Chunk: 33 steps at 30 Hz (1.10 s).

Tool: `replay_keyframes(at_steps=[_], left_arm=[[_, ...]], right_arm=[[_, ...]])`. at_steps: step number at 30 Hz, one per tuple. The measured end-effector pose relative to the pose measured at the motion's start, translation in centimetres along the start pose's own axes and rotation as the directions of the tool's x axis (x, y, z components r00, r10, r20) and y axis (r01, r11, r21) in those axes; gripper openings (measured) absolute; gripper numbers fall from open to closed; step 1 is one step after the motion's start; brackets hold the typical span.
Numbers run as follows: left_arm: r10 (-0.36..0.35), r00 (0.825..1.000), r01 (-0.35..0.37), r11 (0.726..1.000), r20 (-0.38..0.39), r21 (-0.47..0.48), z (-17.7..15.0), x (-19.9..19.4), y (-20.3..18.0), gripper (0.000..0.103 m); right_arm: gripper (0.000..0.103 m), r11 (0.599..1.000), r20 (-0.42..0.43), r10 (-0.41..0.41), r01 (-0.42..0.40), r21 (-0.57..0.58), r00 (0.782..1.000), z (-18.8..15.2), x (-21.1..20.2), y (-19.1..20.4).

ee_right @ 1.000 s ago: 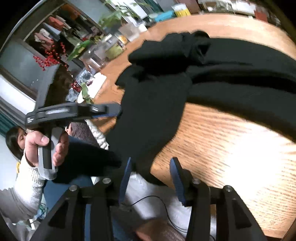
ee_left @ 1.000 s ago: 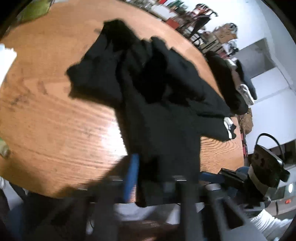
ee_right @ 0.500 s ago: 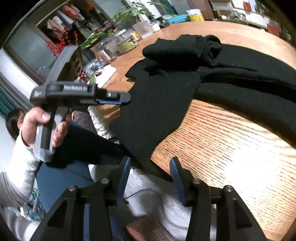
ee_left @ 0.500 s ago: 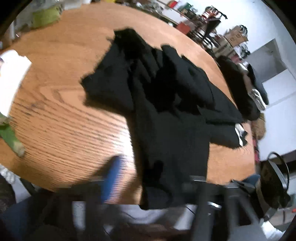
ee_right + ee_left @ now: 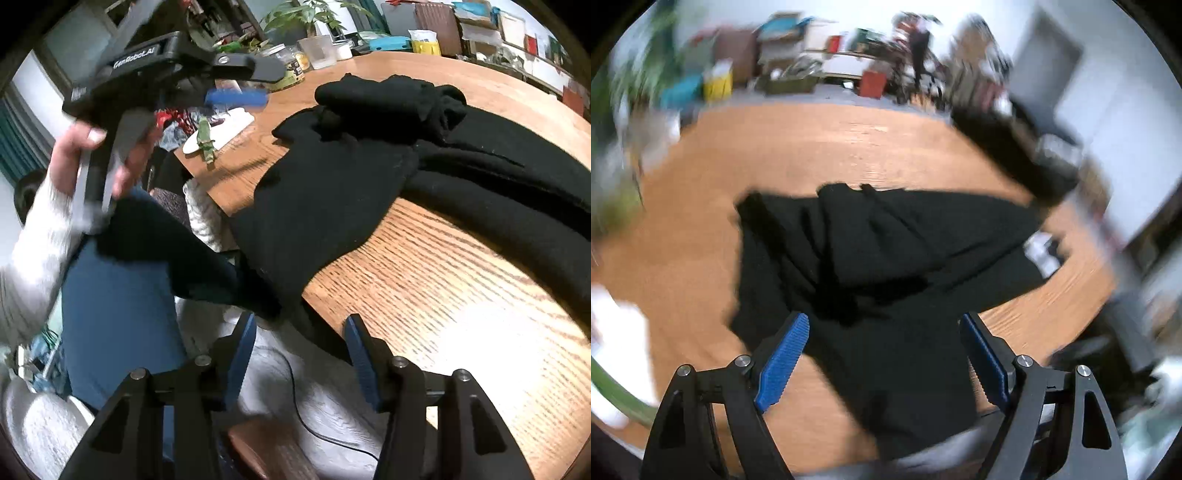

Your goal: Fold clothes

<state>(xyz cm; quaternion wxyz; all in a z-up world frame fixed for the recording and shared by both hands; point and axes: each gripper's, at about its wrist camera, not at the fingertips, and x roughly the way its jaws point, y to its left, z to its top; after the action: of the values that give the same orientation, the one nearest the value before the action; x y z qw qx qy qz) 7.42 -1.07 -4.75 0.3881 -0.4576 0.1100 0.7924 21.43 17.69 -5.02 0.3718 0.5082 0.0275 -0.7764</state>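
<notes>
A black garment (image 5: 886, 258) lies rumpled and unfolded across the wooden tabletop (image 5: 849, 140), one part draping over the near edge toward the person's lap. The step in hand looks like the opening one: getting hold of the cloth to spread it flat. The left tongs (image 5: 882, 332) hang above the garment's near part, spread wide and gripping nothing. The right tongs (image 5: 299, 332) sit low at the near edge, also spread wide and empty, with the hanging cloth between and just beyond them. The next move probably calls for pinching that hanging edge and drawing it out smooth. The tabletop is grained oak; potted plants (image 5: 314, 14), jars and cluttered shelves fill the far side of the room.
</notes>
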Motion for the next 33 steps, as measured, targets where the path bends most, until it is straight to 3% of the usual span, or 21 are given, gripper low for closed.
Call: replay_keyframes(at_steps=[3,5,9,10,14,17,21,24,25,27,30,33], left_arm=[[-0.017,1.0,0.016,0.999,-0.015,-0.039,0.4,0.9,1.0,0.084],[-0.028,0.999,0.026,0.997,-0.024,-0.066,0.6,1.4,1.6,0.084],[-0.04,0.998,0.033,0.988,-0.039,-0.152,0.0,2.2,3.4,0.084],[-0.029,0.999,0.022,0.986,-0.042,-0.164,-0.3,2.2,3.8,0.084],[-0.02,1.0,0.016,0.982,-0.019,-0.189,-1.1,1.1,4.6,0.084],[0.003,0.999,-0.009,0.985,-0.035,-0.172,-1.3,1.4,4.2,0.084],[0.031,0.998,-0.037,0.989,-0.05,-0.142,-0.9,1.9,3.3,0.084],[0.038,0.998,-0.045,0.991,-0.053,-0.126,-0.7,2.1,3.2,0.084],[0.043,0.997,-0.05,0.991,-0.056,-0.126,-0.7,2.2,3.3,0.084],[0.053,0.996,-0.062,0.989,-0.067,-0.131,-0.7,2.4,3.4,0.084],[0.068,0.995,-0.079,0.986,-0.077,-0.148,-0.8,2.6,4.0,0.084],[0.083,0.994,-0.094,0.979,-0.068,-0.18,-0.8,2.3,4.8,0.084]], right_arm=[[0.053,0.998,-0.021,-0.042,0.043,0.04,0.999,0.8,0.3,-0.5],[0.056,0.986,-0.031,-0.043,0.048,0.158,0.999,1.8,0.6,-1.4],[0.056,0.944,-0.047,0.019,-0.002,0.33,0.999,3.8,1.8,-2.3],[0.05,0.936,-0.053,0.032,-0.012,0.352,0.998,4.2,2.1,-2.3],[0.034,0.938,-0.11,0.005,0.034,0.346,0.994,3.7,2.1,-1.4],[0.037,0.955,-0.146,-0.107,0.143,0.261,0.983,3.4,1.8,-0.2],[0.038,0.947,-0.155,-0.178,0.212,0.24,0.972,4.8,2.3,-0.3],[0.039,0.953,-0.14,-0.165,0.194,0.234,0.976,5.9,3.1,-0.5],[0.033,0.957,-0.136,-0.144,0.173,0.234,0.98,6.1,3.2,-0.6],[0.01,0.964,-0.128,-0.102,0.13,0.234,0.987,6.4,3.6,-0.8],[0.007,0.954,-0.135,0.033,0.009,0.301,0.99,6.8,3.4,-1.6],[0.007,0.938,-0.057,0.121,-0.095,0.334,0.991,9.2,0.9,-2.1]])
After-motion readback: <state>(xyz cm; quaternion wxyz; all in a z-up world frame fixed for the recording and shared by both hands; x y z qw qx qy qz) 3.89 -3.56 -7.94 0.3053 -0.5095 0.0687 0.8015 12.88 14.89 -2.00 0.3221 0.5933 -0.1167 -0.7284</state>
